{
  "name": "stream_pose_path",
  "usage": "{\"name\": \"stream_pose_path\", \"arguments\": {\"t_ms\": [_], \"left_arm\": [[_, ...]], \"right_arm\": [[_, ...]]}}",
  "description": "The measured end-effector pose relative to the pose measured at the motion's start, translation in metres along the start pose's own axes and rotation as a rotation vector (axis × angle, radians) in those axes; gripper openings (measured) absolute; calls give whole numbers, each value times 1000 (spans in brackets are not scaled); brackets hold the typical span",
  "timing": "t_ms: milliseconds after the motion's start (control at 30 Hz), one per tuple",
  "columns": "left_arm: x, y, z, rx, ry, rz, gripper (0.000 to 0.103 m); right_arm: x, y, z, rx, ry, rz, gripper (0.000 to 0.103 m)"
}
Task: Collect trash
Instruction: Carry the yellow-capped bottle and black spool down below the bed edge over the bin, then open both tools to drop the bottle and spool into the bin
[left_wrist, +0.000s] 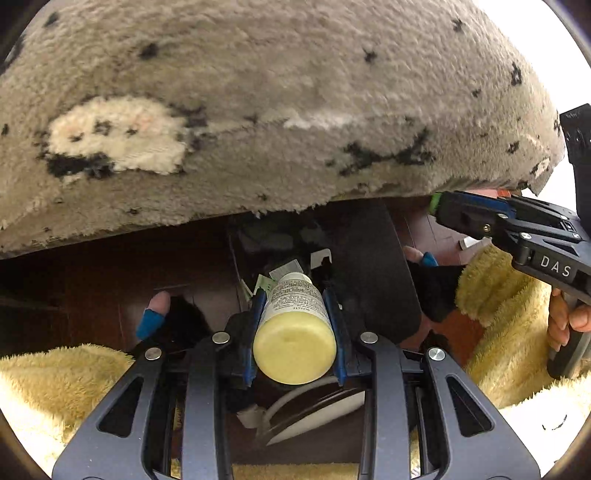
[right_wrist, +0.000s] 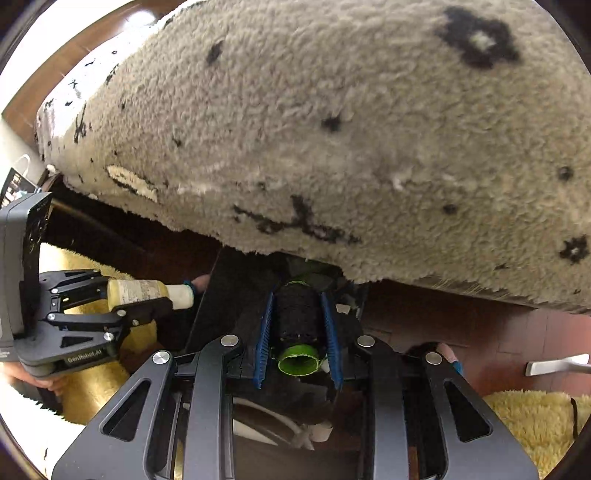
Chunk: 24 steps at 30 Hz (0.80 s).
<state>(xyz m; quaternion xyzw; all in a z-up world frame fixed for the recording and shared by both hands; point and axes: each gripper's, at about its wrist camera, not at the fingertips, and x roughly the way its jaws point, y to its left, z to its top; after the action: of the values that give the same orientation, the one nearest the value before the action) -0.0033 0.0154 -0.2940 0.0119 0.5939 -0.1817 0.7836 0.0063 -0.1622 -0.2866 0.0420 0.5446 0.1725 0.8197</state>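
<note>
Left claw (left_wrist: 295, 295): clamped part-way shut on a small bottle (left_wrist: 293, 325) of pale yellow liquid, blue pads pressed against both sides, white cap end pointed away from the camera, base toward it. Seen from the right wrist view as the same bottle (right_wrist: 142, 291) lying along the left claw (right_wrist: 173, 299), cap sticking out past the fingertips.

Right claw (right_wrist: 299, 325): likewise closed part-way, gripped on a dark cylinder with bright green rims (right_wrist: 297, 332), open green end turned toward the camera, blue ribbed pads (right_wrist: 264, 332) hard against its flanks. From the left wrist view, only a green tip (left_wrist: 436, 201) visible at the end of the right claw (left_wrist: 443, 206), close under the rug's edge.

Below and between both claws: a black bag (left_wrist: 373, 273), mouth open, dark inside, scraps of paper and wrappers (left_wrist: 284, 273) visible beyond the bottle. Bottle and cylinder both held over or just beside that opening.

Further out: a shaggy grey rug with black specks and a white patch (left_wrist: 258, 110), filling the upper half of both views, edge raised above dark reddish wooden floor (right_wrist: 461, 332). Yellow fleecy fabric (left_wrist: 55, 387) at the lower sides. Fingers with blue tips (left_wrist: 153, 314) beside the bag.
</note>
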Motion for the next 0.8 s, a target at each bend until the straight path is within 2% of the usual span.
{"name": "stream_pose_path", "arguments": {"t_ms": [267, 600, 633, 667, 700, 733, 800], "left_arm": [[9, -7, -2, 29, 35, -32, 29], [8, -6, -1, 13, 39, -37, 30], [8, -5, -1, 10, 38, -36, 33], [7, -4, -1, 8, 35, -36, 43], [7, -4, -1, 7, 31, -33, 49], [7, -4, -1, 6, 29, -32, 49], [7, -3, -1, 4, 29, -31, 52]], "right_arm": [[14, 9, -2, -10, 39, 51, 27], [16, 15, 1, -17, 28, 61, 29], [14, 14, 2, -15, 23, 60, 33], [15, 15, 3, -13, 19, 59, 38], [15, 14, 5, -9, 14, 58, 52], [14, 13, 6, -4, 9, 59, 58], [12, 11, 7, 1, 2, 56, 58]]}}
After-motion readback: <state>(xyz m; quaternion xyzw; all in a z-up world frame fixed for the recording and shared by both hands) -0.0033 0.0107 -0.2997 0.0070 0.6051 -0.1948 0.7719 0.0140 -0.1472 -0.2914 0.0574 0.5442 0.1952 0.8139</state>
